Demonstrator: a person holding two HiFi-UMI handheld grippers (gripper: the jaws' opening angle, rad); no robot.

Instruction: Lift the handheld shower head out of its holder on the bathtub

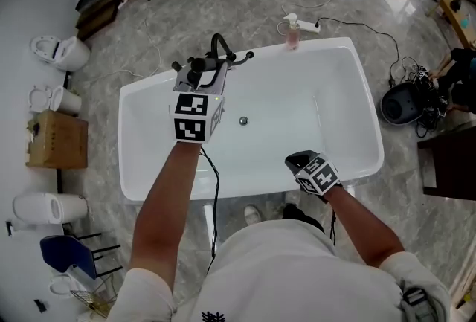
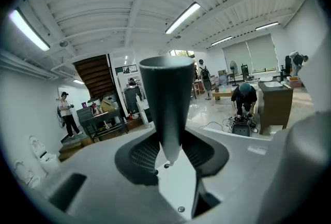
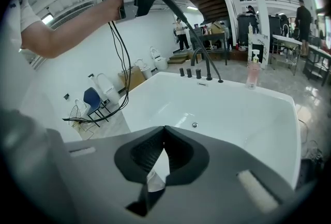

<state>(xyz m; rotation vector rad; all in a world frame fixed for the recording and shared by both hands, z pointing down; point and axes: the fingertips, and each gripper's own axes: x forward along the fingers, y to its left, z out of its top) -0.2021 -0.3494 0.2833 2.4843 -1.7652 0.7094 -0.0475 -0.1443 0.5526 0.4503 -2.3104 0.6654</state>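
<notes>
Shower head (image 2: pixel 166 99) clamped in left tongs (image 2: pixel 168 158), held above far edge of bathtub (image 1: pixel 149 97), spray face hidden behind them, right tongs (image 3: pixel 161 161) pressed together, empty, at near edge

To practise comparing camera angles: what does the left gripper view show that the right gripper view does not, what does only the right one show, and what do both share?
Only the left gripper view: the shower head close up, clamped between the jaws of the left gripper, and a person crouching by cables. Only the right gripper view: the white bathtub, its tap, a pink bottle, and the right gripper with its jaws shut on nothing. Both: the shower head and the dark staircase.
</notes>
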